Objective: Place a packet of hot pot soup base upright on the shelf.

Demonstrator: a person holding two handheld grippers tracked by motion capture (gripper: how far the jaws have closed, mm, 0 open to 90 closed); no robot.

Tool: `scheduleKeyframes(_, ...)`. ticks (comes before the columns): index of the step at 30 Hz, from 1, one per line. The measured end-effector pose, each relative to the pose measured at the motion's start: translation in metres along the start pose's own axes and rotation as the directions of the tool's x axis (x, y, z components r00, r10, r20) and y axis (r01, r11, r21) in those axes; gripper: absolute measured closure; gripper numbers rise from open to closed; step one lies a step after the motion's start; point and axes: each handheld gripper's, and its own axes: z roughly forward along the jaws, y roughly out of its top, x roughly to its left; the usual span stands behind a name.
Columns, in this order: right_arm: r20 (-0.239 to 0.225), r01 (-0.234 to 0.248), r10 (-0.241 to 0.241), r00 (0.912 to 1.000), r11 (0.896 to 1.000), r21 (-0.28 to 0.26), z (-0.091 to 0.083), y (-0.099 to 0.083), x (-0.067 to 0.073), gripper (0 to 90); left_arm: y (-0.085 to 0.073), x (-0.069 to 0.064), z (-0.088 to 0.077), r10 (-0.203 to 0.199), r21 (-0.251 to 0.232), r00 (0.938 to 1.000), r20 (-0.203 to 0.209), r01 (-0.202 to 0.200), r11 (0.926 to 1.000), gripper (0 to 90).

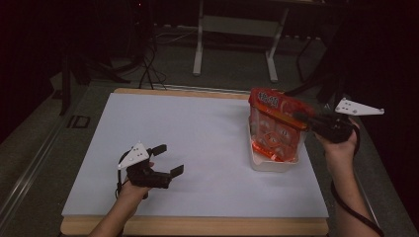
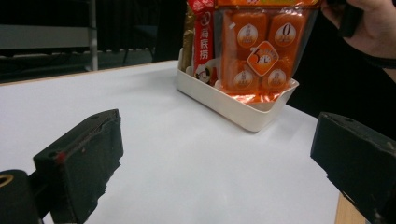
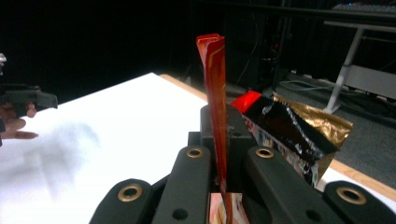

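Right claw is pinching the top edge of the orange snack bag, jaws pressed together on the thin sealed strip; in the right gripper view the strip is standing up between the two black jaws. The bag is hanging upright, its lower end sitting inside the white tray at about 3 o'clock on the table. The right hand is reaching in from beyond the table's right edge.

A second packet with gold foil and red print is standing in the tray just beside the orange bag, on the tray's far side as seen from the left gripper view. Whether the two are touching is unclear.

The tray is sitting close to the table's right edge, its right rim near the border of the white surface, with little room on that side.

Left claw is hovering near 7 o'clock, jaws spread wide with nothing between them, pointing toward the tray. It is well apart from the tray, with bare white surface lying between them. The near wooden edge is running just behind the left hand.

The middle and the whole 9-to-12 o'clock quarter are giving open room for moving.
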Motion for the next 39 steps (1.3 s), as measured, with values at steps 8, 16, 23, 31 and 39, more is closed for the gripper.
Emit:
scheduleKeyframes(8,-0.005,-0.02,0.02,0.9998,0.999,0.025,0.01,-0.024,0.001,90.0,-0.002,-0.001,0.0,0.001,0.005,1.0,-0.001,-0.001,1.0,3.1)
scheduleKeyframes(16,0.013,-0.063,0.063,0.9979,0.997,-0.035,-0.005,-0.033,-0.001,71.2,-0.004,-0.002,0.002,0.001,0.017,1.0,0.004,-0.001,0.9999,3.1)
scheduleKeyframes(23,0.038,-0.027,0.031,0.9988,0.994,-0.107,-0.015,-0.011,0.016,49.0,-0.006,-0.004,0.004,0.007,0.026,0.9999,0.009,-0.007,0.9997,3.1)
scheduleKeyframes(31,0.016,-0.004,0.007,0.9998,0.989,-0.15,-0.019,0.013,0.046,31.6,-0.009,-0.006,0.005,0.01,0.048,0.9995,0.03,-0.012,0.9988,3.1)
scheduleKeyframes(39,-0.096,-0.006,-0.009,0.9954,0.988,-0.154,0.0,0.011,0.075,19.4,-0.011,-0.008,0.005,0.023,0.037,0.9987,0.045,-0.025,0.999,3.1)
